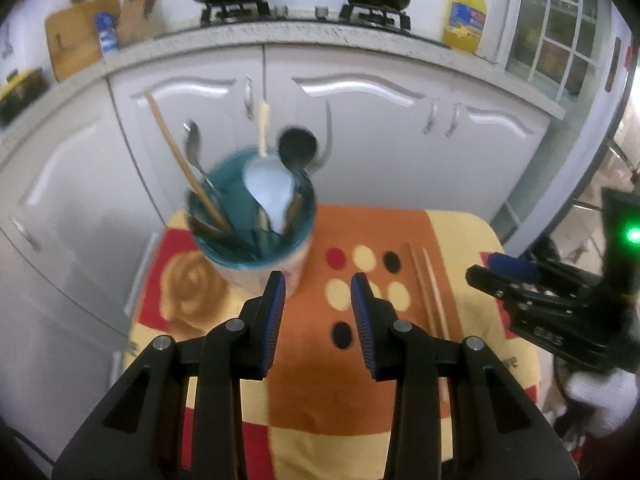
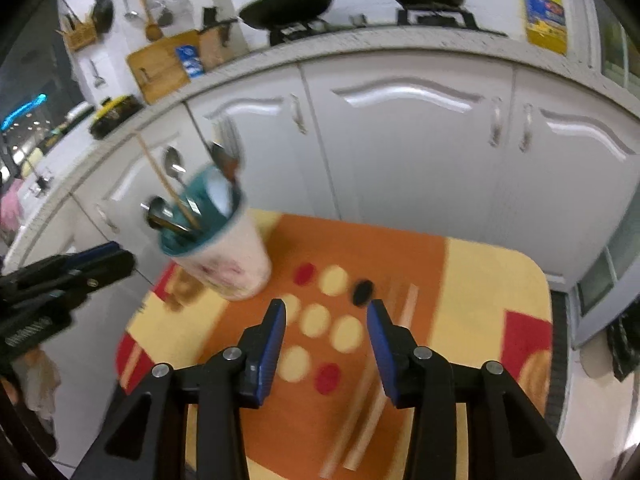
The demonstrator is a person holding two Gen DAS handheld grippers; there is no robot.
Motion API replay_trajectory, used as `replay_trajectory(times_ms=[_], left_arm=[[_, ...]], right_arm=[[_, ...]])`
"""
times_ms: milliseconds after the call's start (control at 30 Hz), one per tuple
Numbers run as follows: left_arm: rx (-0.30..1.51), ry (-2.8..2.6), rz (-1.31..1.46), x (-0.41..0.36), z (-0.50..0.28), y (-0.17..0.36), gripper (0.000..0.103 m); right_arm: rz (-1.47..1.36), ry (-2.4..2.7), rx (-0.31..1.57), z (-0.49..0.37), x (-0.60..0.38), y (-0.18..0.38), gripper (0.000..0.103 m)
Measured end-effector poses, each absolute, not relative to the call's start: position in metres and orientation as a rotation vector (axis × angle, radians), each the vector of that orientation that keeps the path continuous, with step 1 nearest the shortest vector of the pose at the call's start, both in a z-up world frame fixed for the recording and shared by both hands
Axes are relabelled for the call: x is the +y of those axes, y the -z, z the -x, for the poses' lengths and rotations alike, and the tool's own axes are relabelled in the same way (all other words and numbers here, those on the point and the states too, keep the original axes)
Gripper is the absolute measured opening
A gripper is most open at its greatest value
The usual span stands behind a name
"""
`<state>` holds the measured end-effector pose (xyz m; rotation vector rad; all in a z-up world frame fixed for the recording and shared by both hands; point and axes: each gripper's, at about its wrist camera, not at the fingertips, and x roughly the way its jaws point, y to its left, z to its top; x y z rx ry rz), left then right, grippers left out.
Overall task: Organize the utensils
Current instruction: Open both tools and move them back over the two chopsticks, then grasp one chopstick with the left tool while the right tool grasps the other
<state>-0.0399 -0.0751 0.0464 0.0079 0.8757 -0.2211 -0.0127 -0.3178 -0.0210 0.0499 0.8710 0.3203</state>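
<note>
A utensil holder (image 1: 256, 256) stood on the table (image 1: 472, 236), far left. Chopsticks (image 1: 430, 292) lay to its right. Cabinets (image 1: 360, 120) stood behind.

A glossy ceramic-looking holder (image 1: 256, 256), teal inside and pale outside, stands on a matt printed cloth (image 1: 460, 236) covering the table. Inside the holder are shiny metal spoons (image 1: 194, 148), a smooth pale wooden stick (image 1: 180, 160) and a glossy white plastic-looking spatula (image 1: 268, 192). Right of the holder lie plain wooden chopsticks (image 1: 430, 292). Each claw is matt black plastic with ribbed blue pads (image 1: 276, 320).
</note>
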Motion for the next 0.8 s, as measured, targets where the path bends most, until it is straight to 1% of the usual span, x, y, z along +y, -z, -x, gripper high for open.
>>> replay_trajectory(times_ms=[67, 200, 300, 467, 567, 700, 800], left_arm=[[0.902, 0.239, -0.003, -0.081, 0.04, -0.037, 0.033], [0.98, 0.273, 0.035, -0.093, 0.037, -0.011, 0.033], [1.025, 0.287, 0.056, -0.099, 0.035, 0.004, 0.033], [1.085, 0.298, 0.063, -0.108, 0.028, 0.025, 0.033], [1.115, 0.302, 0.065, -0.113, 0.02, 0.035, 0.033], [1.159, 0.337, 0.093, -0.126, 0.003, 0.046, 0.033], [1.194, 0.37, 0.13, -0.142, -0.013, 0.056, 0.033]], right_arm=[[-0.052, -0.284, 0.911, 0.007, -0.329, 0.039, 0.04], [-0.103, -0.239, 0.999, -0.014, -0.35, 0.078, 0.03], [-0.121, -0.234, 1.025, -0.029, -0.355, 0.094, 0.026], [-0.07, -0.249, 1.072, -0.055, -0.34, 0.113, 0.022], [0.007, -0.226, 1.087, -0.065, -0.332, 0.123, 0.01], [0.04, -0.228, 1.086, -0.062, -0.339, 0.122, 0.008], [-0.025, -0.224, 1.094, -0.057, -0.358, 0.12, 0.007]])
